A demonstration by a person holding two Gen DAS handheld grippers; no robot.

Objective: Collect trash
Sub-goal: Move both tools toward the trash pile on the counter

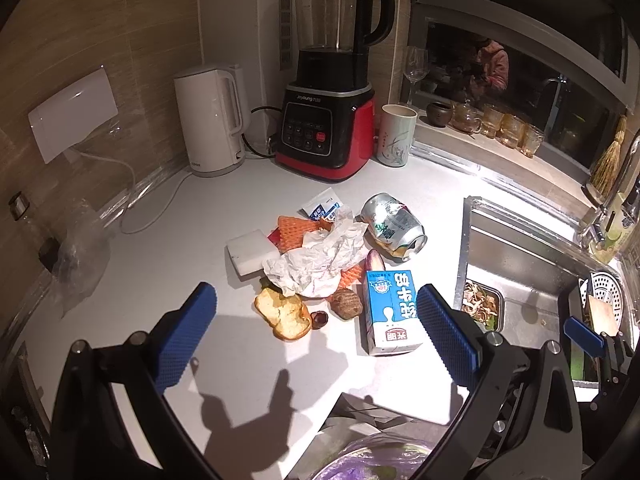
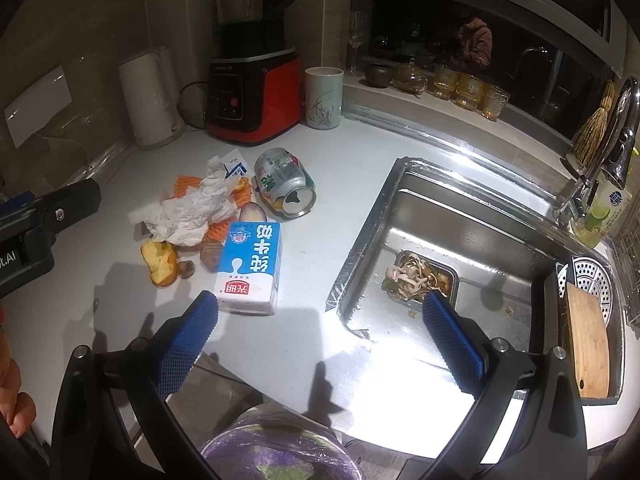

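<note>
**Both grippers spread over a worktop trash heap**

Nearest my cameras, a bin lined with a purple bag sits below the worktop's front edge. I hold the left gripper with its blue pads wide apart and gripping nothing, above the front of the heap. The right gripper is spread just as wide, also gripping nothing, hanging over the worktop strip between the heap and the sink.

The trash lies mid-worktop, left of the sink. A blue milk carton lies flat at the heap's front right, nearest the sink's edge. Just behind it rests a dented drinks can on its side. To the left, crumpled white paper covers orange foam netting, with a white block at the heap's left and a small blue-and-white sachet at the back. At the front sit a piece of bread, a small dark nut-like scrap and a brown lump.

Along the back edge stand a white kettle, a red-and-black blender and a patterned cup. In the sink a metal tray of food scraps rests on the basin floor, with a wooden board at the sink's right end
</note>
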